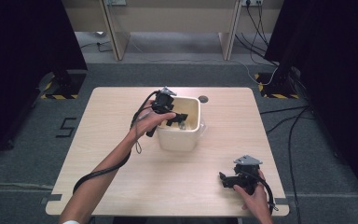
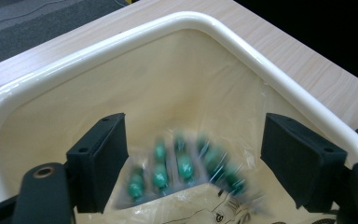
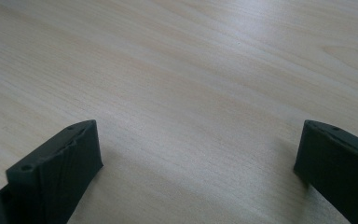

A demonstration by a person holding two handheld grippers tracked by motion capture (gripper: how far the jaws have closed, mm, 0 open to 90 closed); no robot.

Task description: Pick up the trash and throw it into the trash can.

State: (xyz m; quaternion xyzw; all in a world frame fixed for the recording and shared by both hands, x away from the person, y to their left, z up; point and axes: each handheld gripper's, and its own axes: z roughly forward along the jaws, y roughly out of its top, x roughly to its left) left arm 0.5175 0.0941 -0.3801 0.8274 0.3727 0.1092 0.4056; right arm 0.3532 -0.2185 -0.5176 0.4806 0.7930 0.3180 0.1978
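The left gripper [image 1: 176,116] hangs wide open inside the cream tub [image 1: 181,140], above blurred green pills [image 2: 179,165]. The right gripper [image 1: 224,178], jaws wide, rests near the table [image 1: 121,112] front edge.

This is a lab or recording room set up for tests, not a home. A bare light-wood counter [image 1: 121,112] stands alone on grey carpet [image 1: 28,154]. Black curtains [image 1: 23,37] hang at both sides, on stands whose bases carry yellow-black hazard tape [image 1: 58,96]. Cables [image 1: 289,126] run loose across the floor, and a "5" [image 1: 66,127] is taped on it.
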